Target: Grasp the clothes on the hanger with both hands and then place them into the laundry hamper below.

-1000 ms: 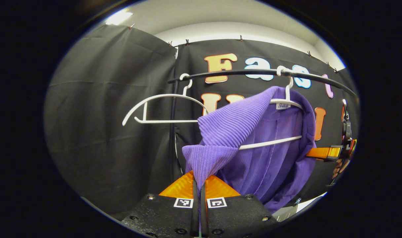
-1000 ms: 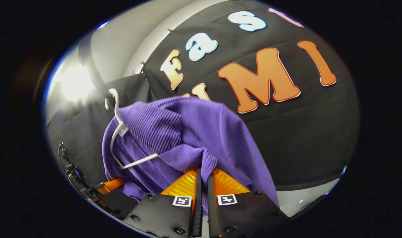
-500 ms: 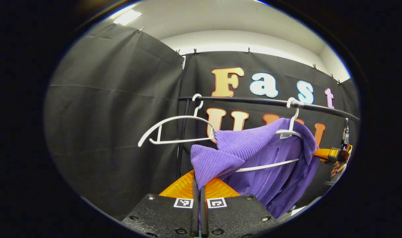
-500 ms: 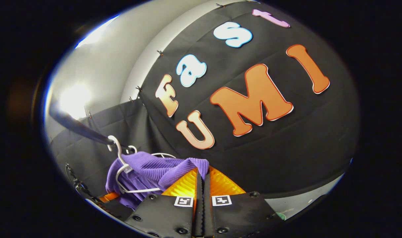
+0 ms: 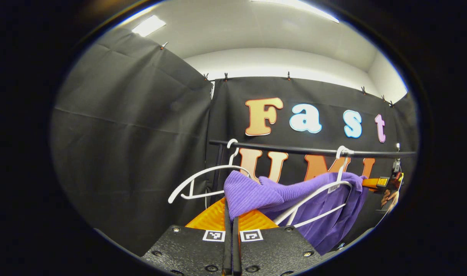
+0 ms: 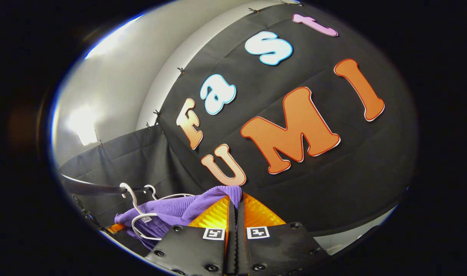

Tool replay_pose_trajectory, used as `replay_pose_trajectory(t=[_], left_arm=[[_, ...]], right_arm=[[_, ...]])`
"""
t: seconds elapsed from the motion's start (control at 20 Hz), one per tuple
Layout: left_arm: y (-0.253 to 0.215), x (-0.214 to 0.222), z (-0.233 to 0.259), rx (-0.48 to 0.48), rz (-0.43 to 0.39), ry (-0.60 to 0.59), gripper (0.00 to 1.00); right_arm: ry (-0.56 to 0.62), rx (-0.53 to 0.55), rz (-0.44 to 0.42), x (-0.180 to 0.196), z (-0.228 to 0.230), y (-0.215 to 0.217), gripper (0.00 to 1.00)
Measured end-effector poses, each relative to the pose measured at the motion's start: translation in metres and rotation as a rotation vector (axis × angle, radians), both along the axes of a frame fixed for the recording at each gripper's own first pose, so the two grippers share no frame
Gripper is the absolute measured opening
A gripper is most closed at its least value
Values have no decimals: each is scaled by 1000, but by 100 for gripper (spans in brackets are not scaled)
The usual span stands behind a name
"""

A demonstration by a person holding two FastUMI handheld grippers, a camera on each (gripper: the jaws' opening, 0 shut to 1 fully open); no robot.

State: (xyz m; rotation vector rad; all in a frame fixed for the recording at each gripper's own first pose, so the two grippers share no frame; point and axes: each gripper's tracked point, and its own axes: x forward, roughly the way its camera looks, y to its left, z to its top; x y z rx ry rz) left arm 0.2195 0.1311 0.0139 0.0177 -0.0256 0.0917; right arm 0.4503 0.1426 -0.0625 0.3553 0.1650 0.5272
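Up top in the left gripper view, a white ceiling (image 5: 256,27) with a bright light panel (image 5: 149,25) glowing at the upper left. Black cloth walls (image 5: 129,145) hang all round, pinned along their top edge by small clips (image 5: 225,76). A black rail (image 5: 294,148) runs level across the back, and on its left end hangs a bare white hanger (image 5: 202,180), tilted down to the left, nothing on it. Over in the right gripper view, same black rail (image 6: 91,188) at lower left, and a glaring ceiling light (image 6: 81,124) washing out the white wall beside the cloth.
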Motion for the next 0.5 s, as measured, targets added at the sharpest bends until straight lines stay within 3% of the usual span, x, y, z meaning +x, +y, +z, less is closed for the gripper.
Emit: replay_pose_trajectory(t=[0.5], left_arm=[[5, 40, -1, 4, -51, 19, 2]], right_arm=[[16, -48, -18, 40, 5, -3, 7]])
